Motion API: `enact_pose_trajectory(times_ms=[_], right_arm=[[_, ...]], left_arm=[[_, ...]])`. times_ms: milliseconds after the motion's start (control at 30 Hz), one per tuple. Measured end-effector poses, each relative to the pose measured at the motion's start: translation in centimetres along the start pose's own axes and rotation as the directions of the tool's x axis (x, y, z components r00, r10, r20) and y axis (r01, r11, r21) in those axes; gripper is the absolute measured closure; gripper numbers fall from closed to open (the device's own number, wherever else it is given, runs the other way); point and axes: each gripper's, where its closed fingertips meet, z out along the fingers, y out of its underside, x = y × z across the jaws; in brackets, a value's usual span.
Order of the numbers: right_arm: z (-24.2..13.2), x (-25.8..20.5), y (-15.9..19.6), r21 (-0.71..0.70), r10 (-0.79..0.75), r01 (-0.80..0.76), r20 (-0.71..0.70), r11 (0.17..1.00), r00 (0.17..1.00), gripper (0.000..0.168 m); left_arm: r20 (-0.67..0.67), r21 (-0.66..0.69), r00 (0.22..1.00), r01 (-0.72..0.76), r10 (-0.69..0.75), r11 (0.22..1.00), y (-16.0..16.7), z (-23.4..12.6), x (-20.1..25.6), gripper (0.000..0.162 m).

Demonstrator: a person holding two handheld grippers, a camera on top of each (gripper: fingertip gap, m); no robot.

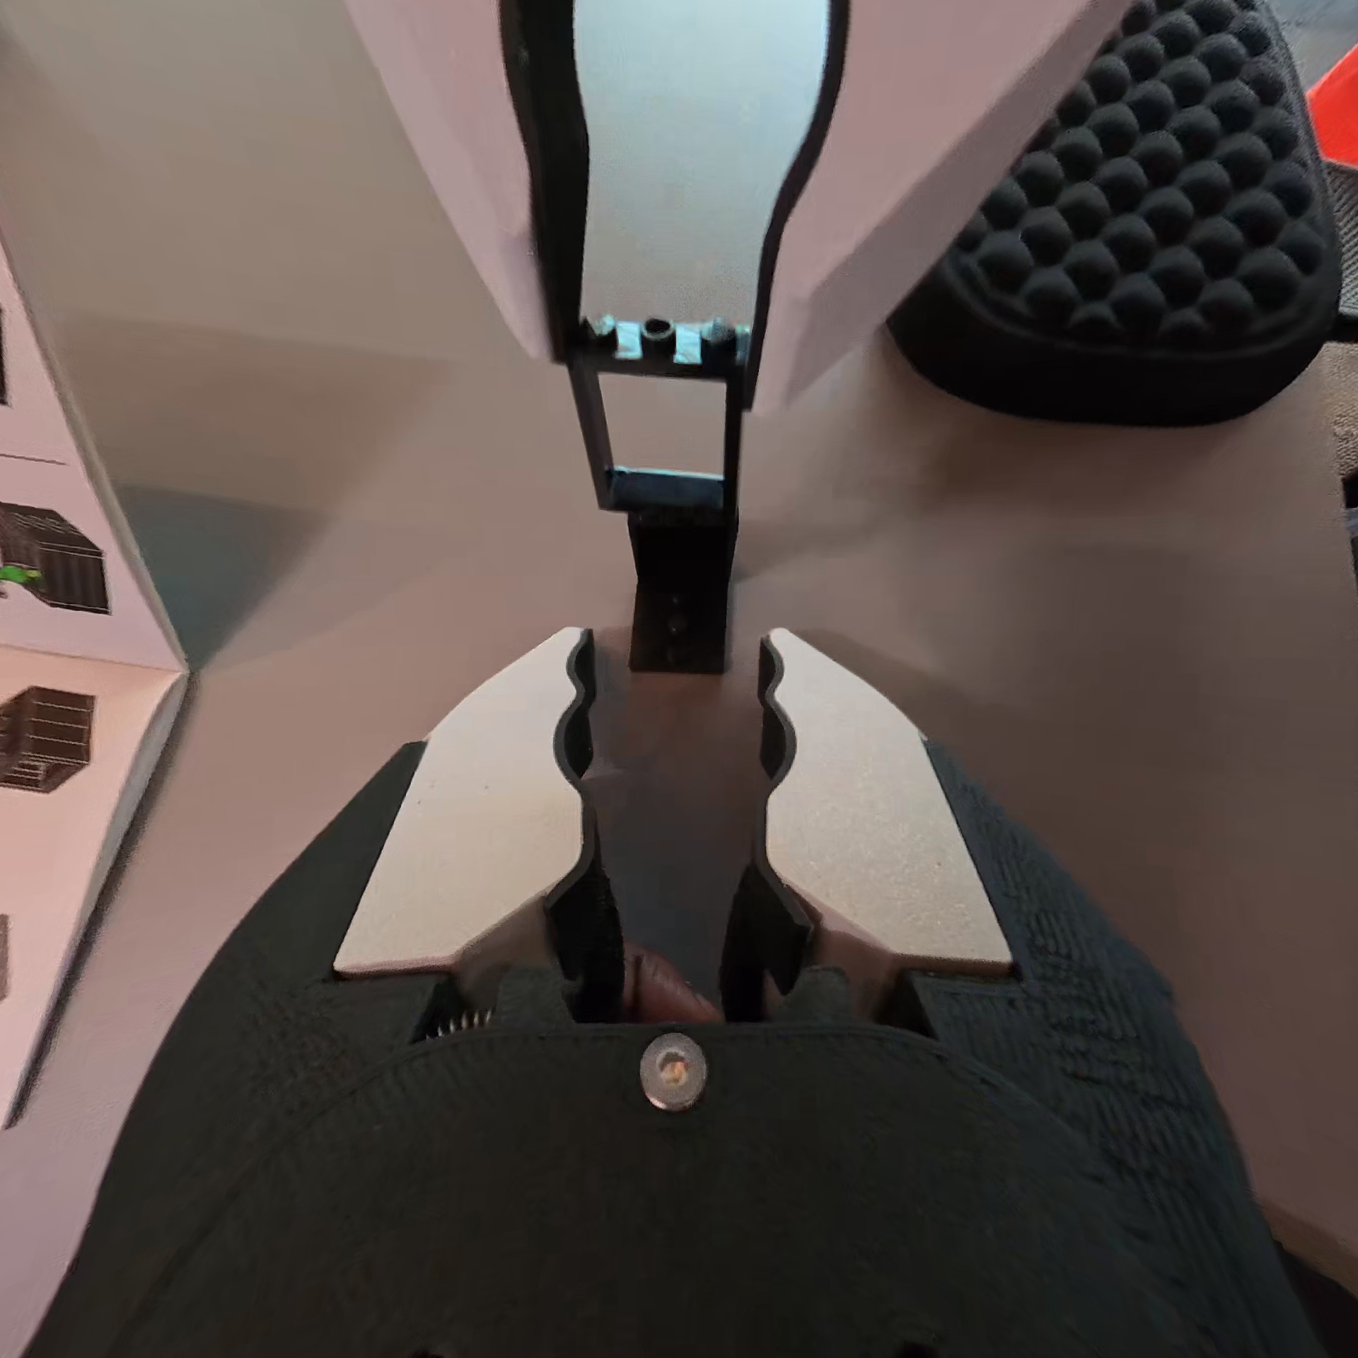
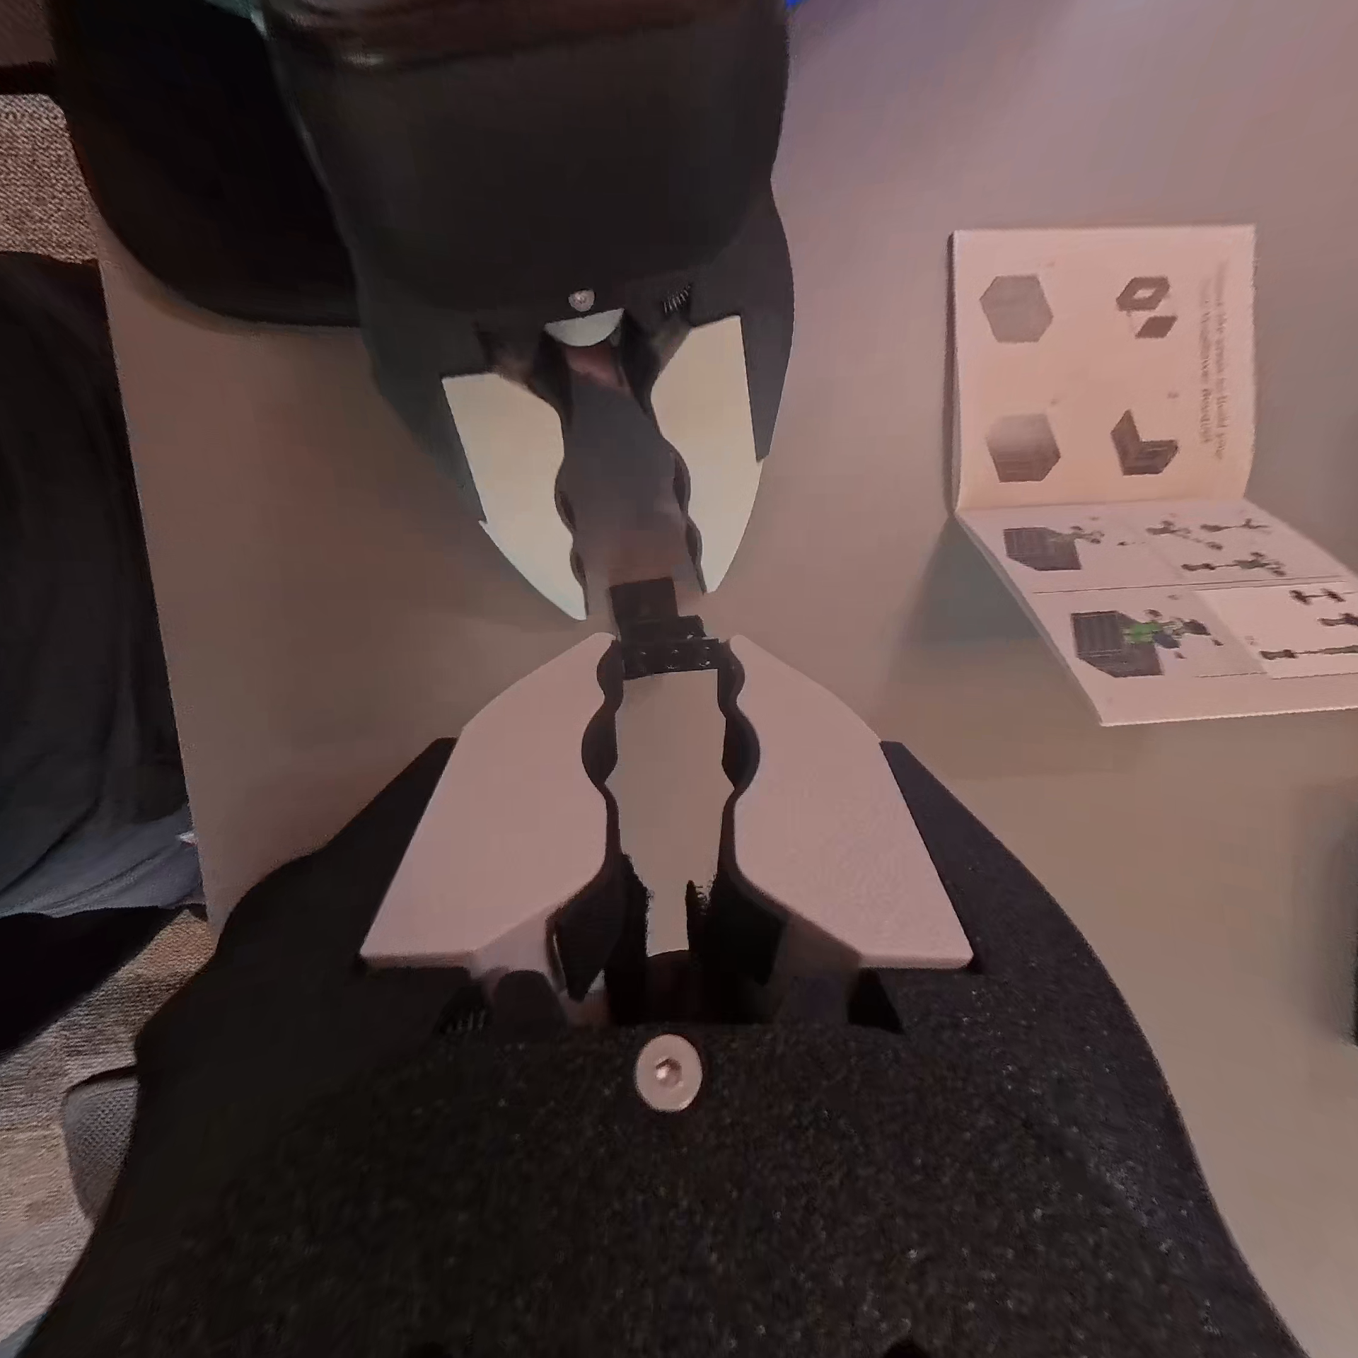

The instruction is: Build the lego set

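Observation:
A black lego assembly [image 1: 680, 580] hangs over the grey table [image 1: 1029, 588]. It is an open rectangular frame with a studded bar at one end and a narrow block at the other. My right gripper [image 2: 669, 650] is shut on the studded end [image 2: 669, 655]. It also shows in the left wrist view [image 1: 661, 360], coming in from the top. My left gripper [image 1: 676, 643] faces it, open, with the block end between its fingertips and a gap on each side. It also shows in the right wrist view [image 2: 639, 599].
An open instruction booklet [image 2: 1102, 478] lies on the table to the right of my right gripper and shows at the left edge of the left wrist view [image 1: 44, 588]. A black dimpled cushion [image 1: 1139, 220] lies at the far right, with something orange [image 1: 1330, 110] behind it.

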Motion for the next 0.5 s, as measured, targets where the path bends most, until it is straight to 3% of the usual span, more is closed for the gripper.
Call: enact_pose_trajectory(times_ms=[500], right_arm=[[3.2,-0.9,1.4,-0.109,-0.048,0.046,-0.016,0.993,0.999,0.143]], left_arm=[[-0.018,-0.002,1.000,0.007,-0.008,1.000,0.2,0.2,0.1,0.136]])
